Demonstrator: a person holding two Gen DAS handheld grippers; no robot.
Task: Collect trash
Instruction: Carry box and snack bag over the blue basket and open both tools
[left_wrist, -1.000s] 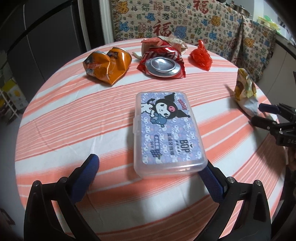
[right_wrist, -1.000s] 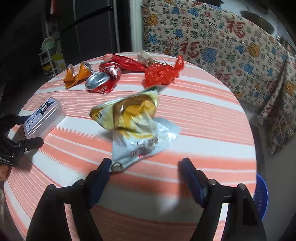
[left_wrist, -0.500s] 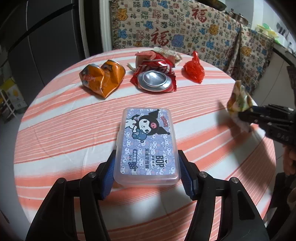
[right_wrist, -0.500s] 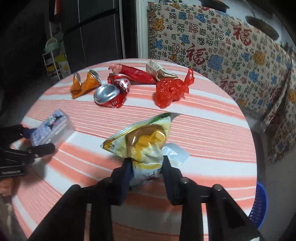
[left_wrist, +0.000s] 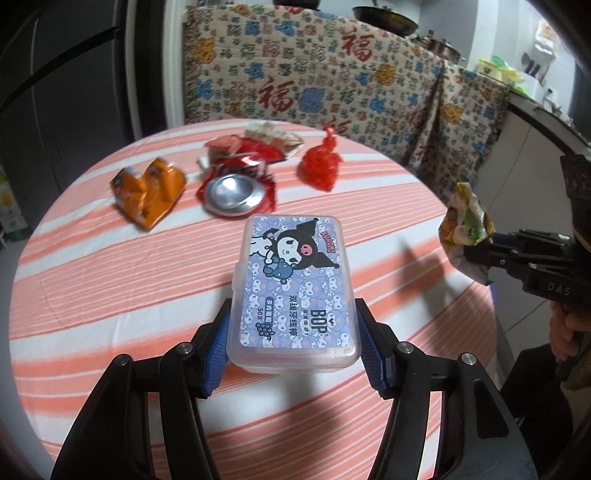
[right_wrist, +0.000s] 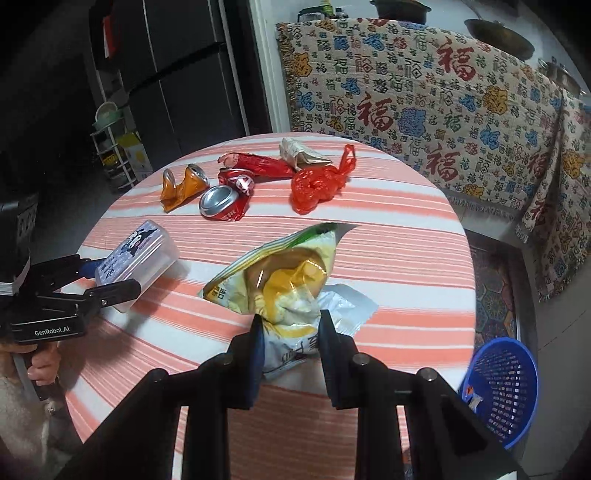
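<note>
A clear plastic floss-pick box (left_wrist: 291, 280) with a cartoon label sits between the blue pads of my left gripper (left_wrist: 293, 330), which is shut on its near end and holds it just above the striped tablecloth (left_wrist: 92, 277). My right gripper (right_wrist: 290, 332) is shut on the lower part of a crumpled yellow snack bag (right_wrist: 284, 280), lifted off the table. From the left wrist view the snack bag (left_wrist: 465, 225) hangs at the right edge in the right gripper (left_wrist: 480, 251). The right wrist view shows the box (right_wrist: 136, 254) in the left gripper (right_wrist: 107, 280).
At the far side of the round table lie a crushed orange can (left_wrist: 147, 192), a crushed red can (left_wrist: 236, 188), a knotted red plastic bag (left_wrist: 321, 170) and crumpled wrappers (left_wrist: 266, 140). A blue mesh basket (right_wrist: 502, 387) stands on the floor to the table's right. A patterned cloth hangs behind.
Both grippers went from open to shut, the left on the box and the right on the snack bag. Both then rose, lifting their items off the cloth.
</note>
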